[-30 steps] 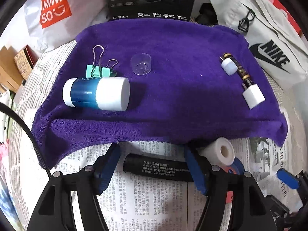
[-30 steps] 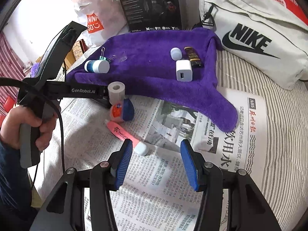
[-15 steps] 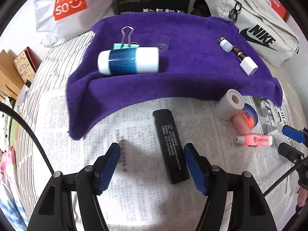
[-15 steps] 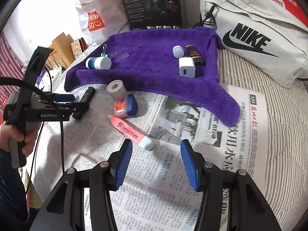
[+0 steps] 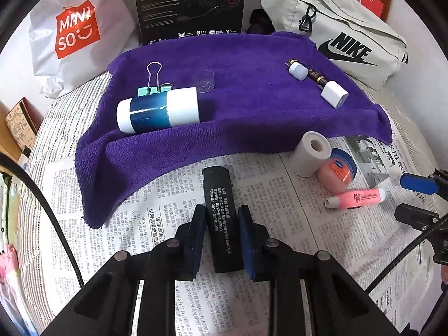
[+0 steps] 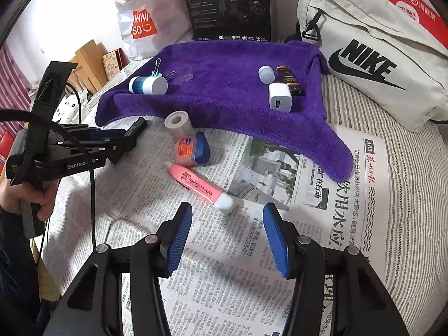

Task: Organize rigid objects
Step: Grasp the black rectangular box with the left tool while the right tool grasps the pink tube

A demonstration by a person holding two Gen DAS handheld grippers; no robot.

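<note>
1. Left wrist view: left tool (image 5: 219,239) clamped on the black bar (image 5: 221,218), which lies on the newspaper (image 5: 156,221) just short of the purple towel (image 5: 246,112). Blue-white bottle (image 5: 158,110), binder clip (image 5: 152,84) and charger (image 5: 334,94) already sit on the towel.
2. Right wrist view: right tool (image 6: 226,238) half open, empty, above bare newspaper near the pink tube (image 6: 200,186). Tape roll (image 6: 179,124) and jar (image 6: 193,149) remain off-towel. Mid-towel is free; its near edge is draped.

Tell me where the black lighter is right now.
Left wrist view: the black lighter lies on the newspaper between the left gripper's fingers, just below the purple towel.
</note>
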